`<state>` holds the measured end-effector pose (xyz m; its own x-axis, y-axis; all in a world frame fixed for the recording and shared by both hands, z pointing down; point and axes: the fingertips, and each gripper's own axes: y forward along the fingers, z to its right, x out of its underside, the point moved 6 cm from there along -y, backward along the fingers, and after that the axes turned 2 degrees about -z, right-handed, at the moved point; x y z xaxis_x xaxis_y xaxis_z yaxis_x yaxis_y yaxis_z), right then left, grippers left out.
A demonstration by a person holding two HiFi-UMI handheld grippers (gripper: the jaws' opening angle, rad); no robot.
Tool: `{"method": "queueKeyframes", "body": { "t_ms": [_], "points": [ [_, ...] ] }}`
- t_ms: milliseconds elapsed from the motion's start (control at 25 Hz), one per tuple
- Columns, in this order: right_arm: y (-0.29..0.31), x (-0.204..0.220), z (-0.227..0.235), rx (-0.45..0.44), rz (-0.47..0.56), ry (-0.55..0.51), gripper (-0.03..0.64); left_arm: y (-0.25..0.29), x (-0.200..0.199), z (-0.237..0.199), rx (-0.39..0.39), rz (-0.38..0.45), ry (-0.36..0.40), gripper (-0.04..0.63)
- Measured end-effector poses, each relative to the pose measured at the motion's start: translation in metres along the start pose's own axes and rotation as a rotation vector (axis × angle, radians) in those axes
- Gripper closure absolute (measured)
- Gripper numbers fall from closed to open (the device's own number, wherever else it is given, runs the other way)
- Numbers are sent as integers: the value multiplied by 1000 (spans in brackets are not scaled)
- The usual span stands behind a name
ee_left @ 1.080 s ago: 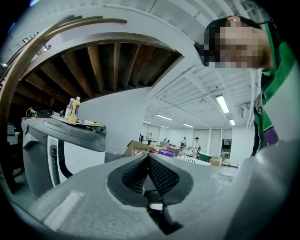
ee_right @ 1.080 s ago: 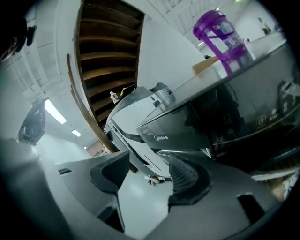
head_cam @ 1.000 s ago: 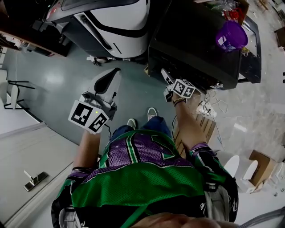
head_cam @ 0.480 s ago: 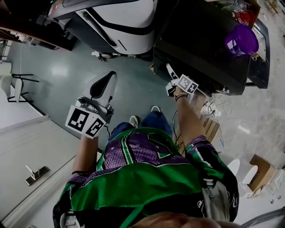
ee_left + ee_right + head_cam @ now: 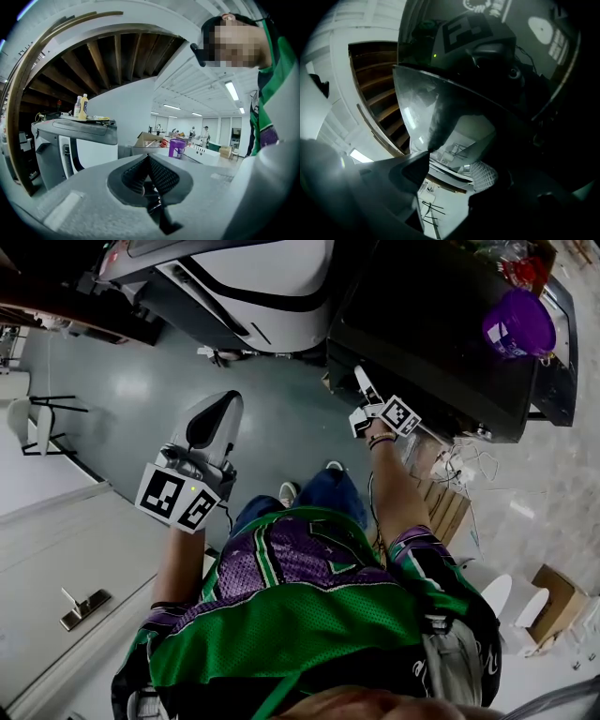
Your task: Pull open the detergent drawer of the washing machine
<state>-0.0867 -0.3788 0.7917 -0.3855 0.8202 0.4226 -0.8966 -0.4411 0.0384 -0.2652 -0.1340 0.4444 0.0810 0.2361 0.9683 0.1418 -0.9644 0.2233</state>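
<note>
The black washing machine [image 5: 431,324] stands ahead on the right in the head view. My right gripper [image 5: 359,377] reaches up to its front top edge, marker cube just behind. In the right gripper view the machine's glossy dark front [image 5: 487,61] fills the upper frame and mirrors the gripper. My right gripper [image 5: 450,173] has its jaws apart, a blurred grey edge [image 5: 438,115] just above the gap; I cannot make out the drawer itself. My left gripper [image 5: 228,399] hangs over the floor, away from the washer. In its own view the left gripper [image 5: 149,159] is shut on nothing.
A purple tub [image 5: 514,324] sits on the washer's top. A white and grey appliance [image 5: 262,282] stands left of the washer. Cables [image 5: 459,465] and cardboard boxes [image 5: 441,507] lie at the washer's foot. A chair [image 5: 42,427] and a door [image 5: 84,608] are on the left.
My right gripper has moved up and forward to the washer's front edge. The left gripper has stayed roughly where it was, still shut.
</note>
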Motion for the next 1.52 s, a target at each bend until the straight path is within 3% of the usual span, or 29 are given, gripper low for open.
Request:
{"method": "queueKeyframes", "body": {
  "t_ms": [200, 360, 680, 1520],
  "points": [
    [4, 0, 1, -60, 25, 29, 368, 1, 6, 2, 3, -19, 3, 578],
    [4, -1, -2, -101, 47, -5, 371, -4, 9, 2, -7, -31, 19, 578],
    [-5, 10, -1, -89, -4, -13, 405, -13, 13, 3, -20, -38, 17, 578],
    [-33, 48, -18, -67, -45, -7, 410, -48, 12, 17, 20, -8, 18, 578]
  ]
}}
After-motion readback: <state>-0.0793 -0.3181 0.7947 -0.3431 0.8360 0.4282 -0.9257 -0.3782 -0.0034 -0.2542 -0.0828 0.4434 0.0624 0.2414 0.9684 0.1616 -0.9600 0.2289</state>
